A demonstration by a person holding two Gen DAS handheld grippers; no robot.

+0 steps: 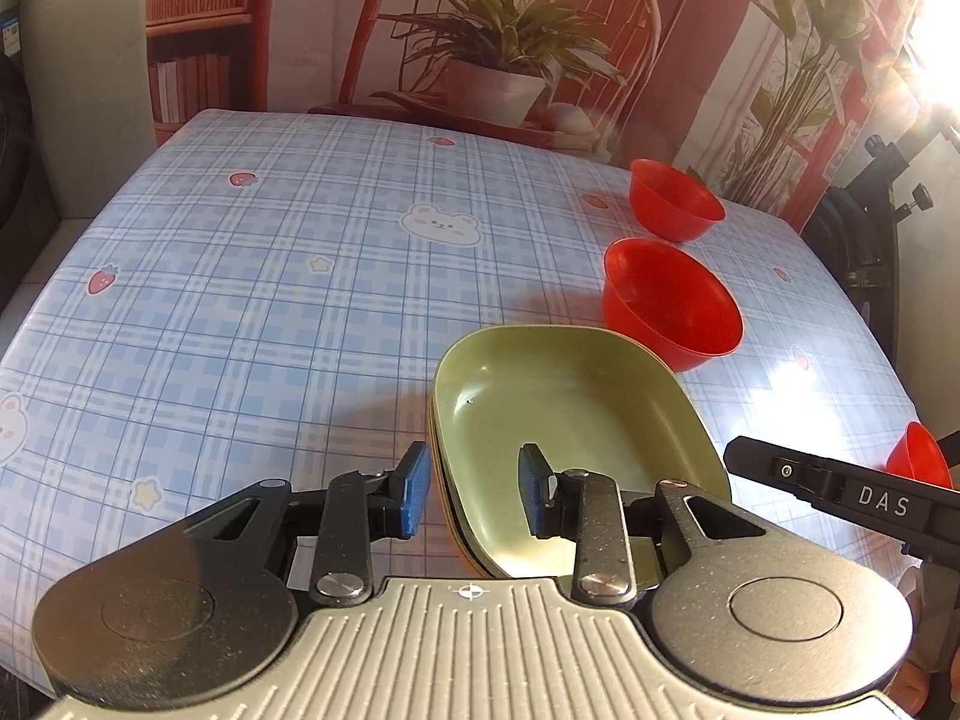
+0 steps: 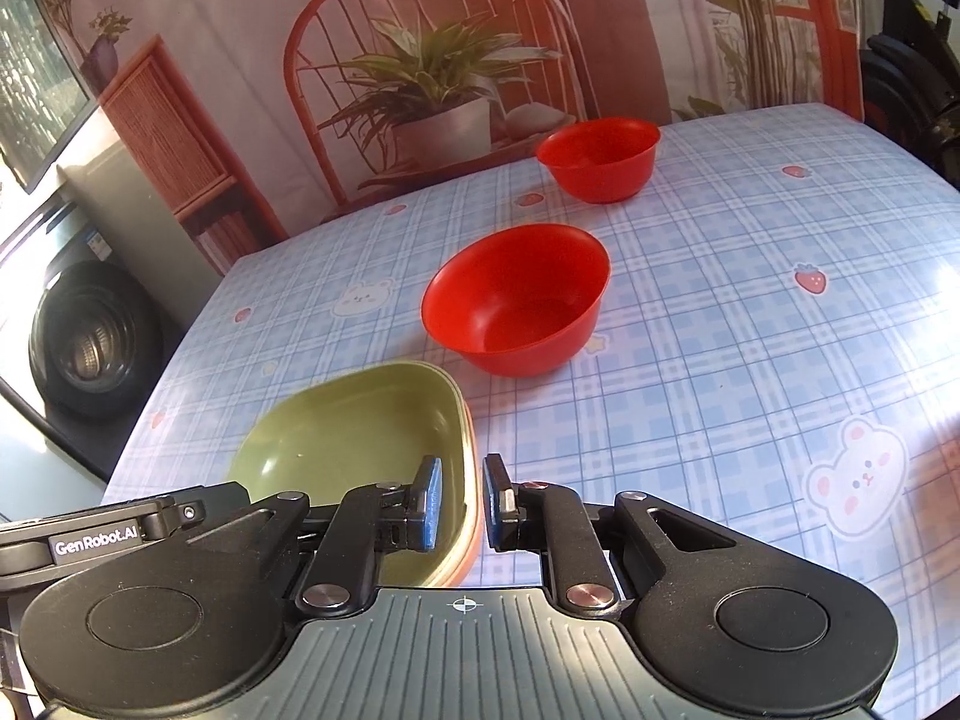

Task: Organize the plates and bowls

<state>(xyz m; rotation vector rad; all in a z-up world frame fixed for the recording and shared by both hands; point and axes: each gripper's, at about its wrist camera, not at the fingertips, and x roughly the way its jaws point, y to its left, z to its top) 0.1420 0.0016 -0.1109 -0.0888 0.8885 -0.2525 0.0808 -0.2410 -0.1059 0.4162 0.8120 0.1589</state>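
A stack of square plates, green on top (image 1: 564, 414) with an orange one underneath, lies on the checked tablecloth (image 1: 270, 276). My left gripper (image 1: 474, 495) is open, its jaws on either side of the stack's left rim. My right gripper (image 2: 462, 504) is also open and straddles the stack's right rim (image 2: 465, 420). The green plate fills the lower left of the right wrist view (image 2: 360, 426). Two red bowls stand beyond the stack: a near one (image 1: 672, 306) (image 2: 516, 300) and a far one (image 1: 675, 201) (image 2: 600, 159). A third red bowl (image 1: 915, 456) shows at the right edge.
The right gripper's body (image 1: 852, 495) reaches in from the right in the left wrist view. A backdrop with a printed chair and plant (image 2: 432, 96) hangs behind the table. A washing machine (image 2: 90, 342) stands left of the table. Dark equipment (image 1: 870, 240) stands at the right.
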